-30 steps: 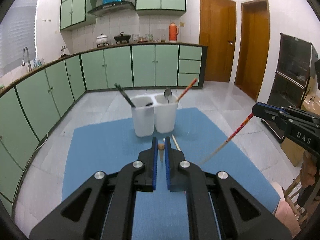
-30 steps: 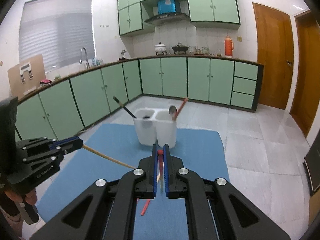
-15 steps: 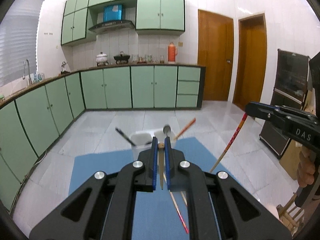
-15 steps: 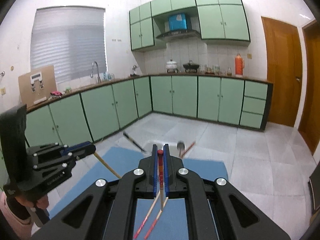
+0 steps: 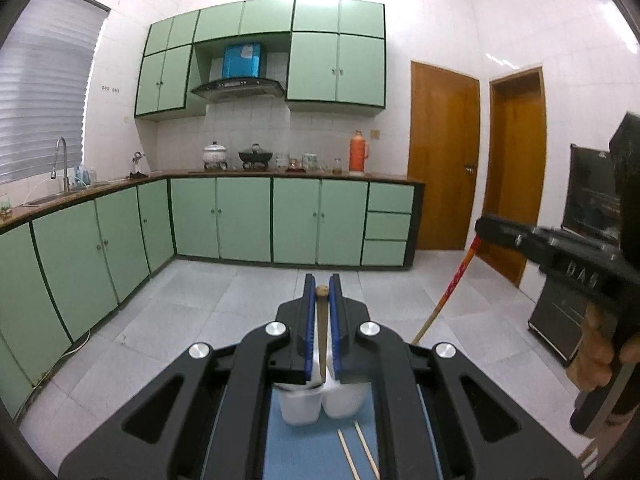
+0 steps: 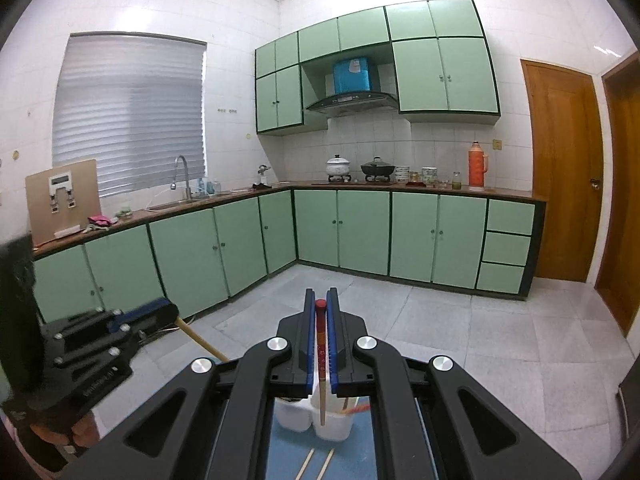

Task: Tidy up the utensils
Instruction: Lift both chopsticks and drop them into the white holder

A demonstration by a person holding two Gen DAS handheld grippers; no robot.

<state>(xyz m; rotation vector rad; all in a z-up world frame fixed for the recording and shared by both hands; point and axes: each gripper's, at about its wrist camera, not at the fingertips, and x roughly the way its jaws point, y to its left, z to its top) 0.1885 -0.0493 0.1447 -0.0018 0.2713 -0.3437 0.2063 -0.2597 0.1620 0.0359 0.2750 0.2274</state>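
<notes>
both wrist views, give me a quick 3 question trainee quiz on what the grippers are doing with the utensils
1. True or false: the left gripper is shut on a plain wooden chopstick.
2. What does the right gripper hold? A) spoon B) red-topped chopstick C) nothing
3. How many loose chopsticks lie on the blue mat before the white holder?

Key: 1 true; 2 B; 3 two.

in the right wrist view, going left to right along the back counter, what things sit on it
faucet → white pot → black wok → a cluster of bowls and jars, too small to tell apart → orange thermos
</notes>
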